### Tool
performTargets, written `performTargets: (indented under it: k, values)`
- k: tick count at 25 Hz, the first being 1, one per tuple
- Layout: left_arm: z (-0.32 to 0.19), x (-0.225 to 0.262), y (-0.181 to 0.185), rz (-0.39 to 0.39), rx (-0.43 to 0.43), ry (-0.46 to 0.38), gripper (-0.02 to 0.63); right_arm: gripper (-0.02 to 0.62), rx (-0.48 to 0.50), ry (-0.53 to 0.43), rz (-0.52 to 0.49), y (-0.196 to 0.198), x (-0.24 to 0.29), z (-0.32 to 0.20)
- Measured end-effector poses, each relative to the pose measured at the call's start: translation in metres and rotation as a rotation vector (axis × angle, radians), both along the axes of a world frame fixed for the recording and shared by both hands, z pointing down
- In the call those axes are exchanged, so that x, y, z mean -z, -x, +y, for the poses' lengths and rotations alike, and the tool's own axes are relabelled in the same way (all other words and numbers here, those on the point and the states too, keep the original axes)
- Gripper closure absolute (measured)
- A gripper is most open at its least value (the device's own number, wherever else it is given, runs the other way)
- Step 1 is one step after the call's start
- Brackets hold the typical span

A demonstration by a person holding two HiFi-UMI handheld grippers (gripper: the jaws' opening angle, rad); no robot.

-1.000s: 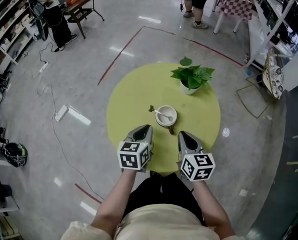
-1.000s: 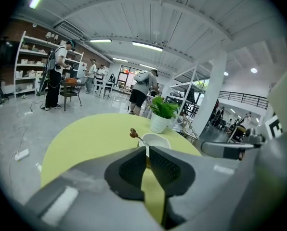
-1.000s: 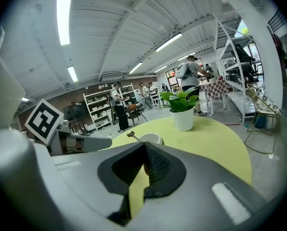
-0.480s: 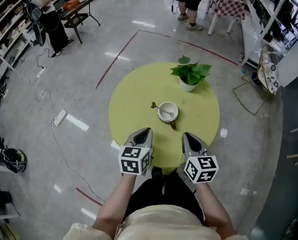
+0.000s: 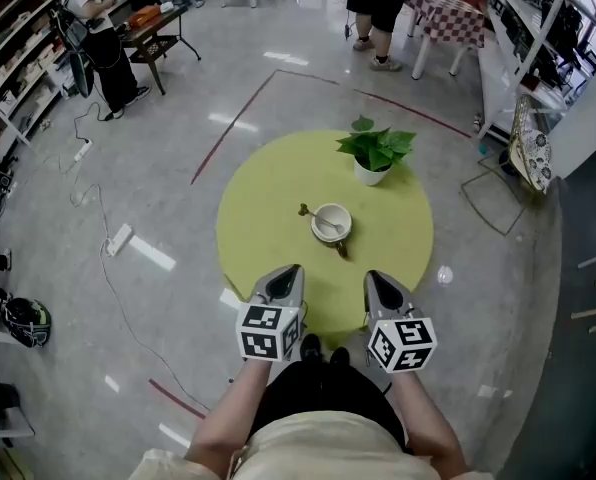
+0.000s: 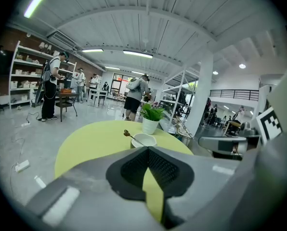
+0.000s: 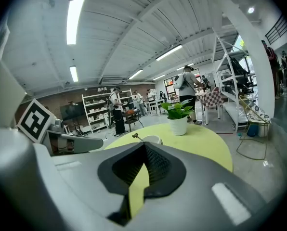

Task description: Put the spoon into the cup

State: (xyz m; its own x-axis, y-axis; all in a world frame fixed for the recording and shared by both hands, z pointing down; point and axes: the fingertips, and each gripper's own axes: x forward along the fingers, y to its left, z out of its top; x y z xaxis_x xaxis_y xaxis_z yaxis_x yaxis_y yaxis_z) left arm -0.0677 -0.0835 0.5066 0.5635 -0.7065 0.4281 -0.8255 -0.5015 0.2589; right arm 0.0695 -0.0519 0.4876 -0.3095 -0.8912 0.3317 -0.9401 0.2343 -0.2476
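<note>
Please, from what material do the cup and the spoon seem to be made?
Cup: probably glazed ceramic, being white, opaque and smooth. Spoon: perhaps metal, with a thin pale handle and a darker end; too small to be sure.

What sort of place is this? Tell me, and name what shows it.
Probably a lab or workshop hall: stocked shelving along the wall, red lines marked on a polished floor, and a power strip with loose cables.
</note>
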Motion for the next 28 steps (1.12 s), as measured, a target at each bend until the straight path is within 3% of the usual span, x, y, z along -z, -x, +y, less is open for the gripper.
performTargets:
  k: [18, 28]
  values:
    - [0.045, 0.035, -0.005, -0.019, 0.127, -0.069, 0.604, 0.598, 0.114, -0.067, -0.012, -0.015, 0.026, 0.031]
    - [0.067, 0.031, -0.01, -0.007, 0.164, -0.063, 0.604, 0.598, 0.142, -0.076, -0.021, -0.02, 0.023, 0.047]
